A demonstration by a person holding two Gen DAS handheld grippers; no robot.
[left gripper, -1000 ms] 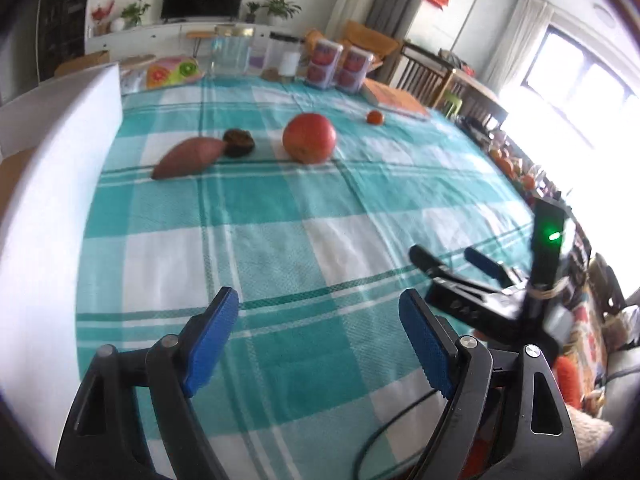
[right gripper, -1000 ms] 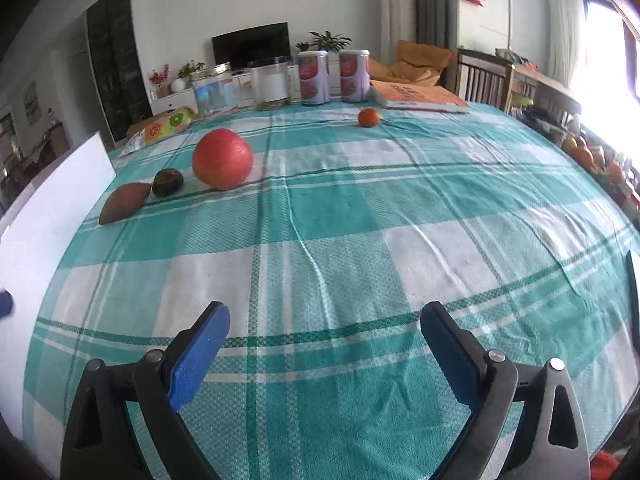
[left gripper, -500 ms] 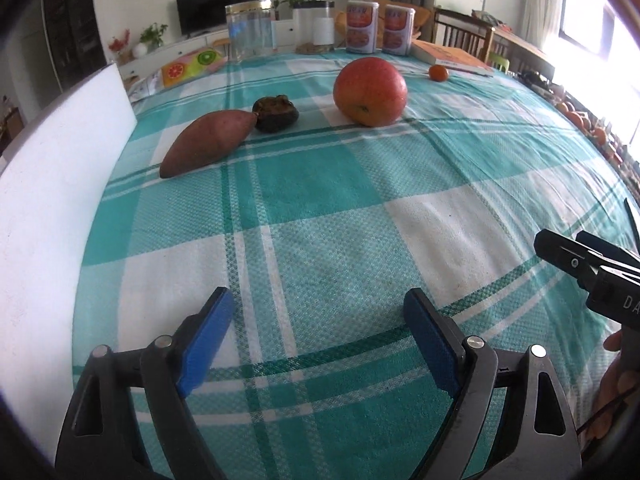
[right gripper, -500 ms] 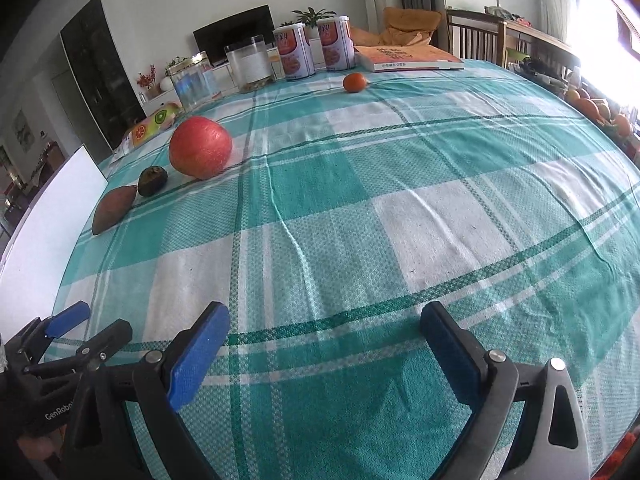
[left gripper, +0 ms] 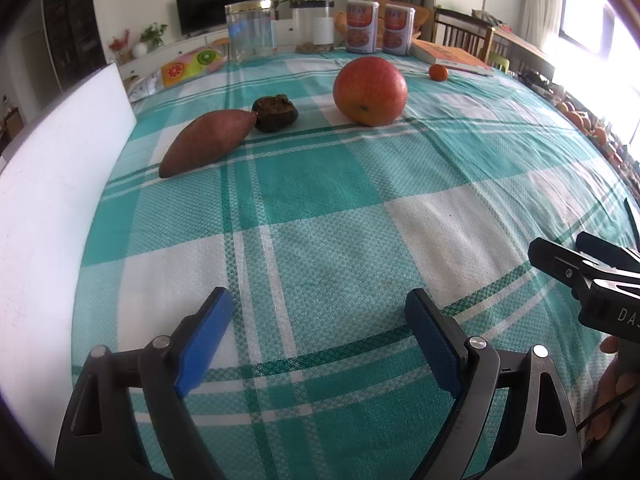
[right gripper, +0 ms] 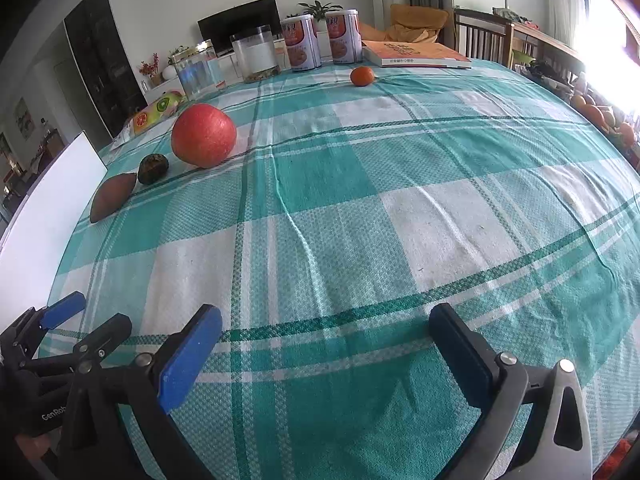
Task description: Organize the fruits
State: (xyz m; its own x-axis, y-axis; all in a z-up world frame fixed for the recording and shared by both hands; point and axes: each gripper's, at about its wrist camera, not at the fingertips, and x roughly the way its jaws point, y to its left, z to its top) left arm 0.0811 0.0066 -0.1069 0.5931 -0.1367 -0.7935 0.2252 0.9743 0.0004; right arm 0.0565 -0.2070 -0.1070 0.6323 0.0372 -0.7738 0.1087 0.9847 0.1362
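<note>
Tablecloth (left gripper: 328,208) – teal plaid – bears grapefruit (left gripper: 370,90), sweet potato (left gripper: 208,142).

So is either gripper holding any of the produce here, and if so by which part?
Nothing is held. The left gripper stands open over bare tablecloth; the right gripper is opening, also empty.

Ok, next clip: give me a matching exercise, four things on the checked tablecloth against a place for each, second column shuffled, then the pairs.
Things:
1. sweet potato
2. small dark fruit
3. big red-orange fruit
4. small orange

Places:
A. just in front of the book
B. nearest the white board
C. alone, right of the dark fruit
D. at the sweet potato's far tip

Pairs: 1-B, 2-D, 3-C, 4-A
</note>
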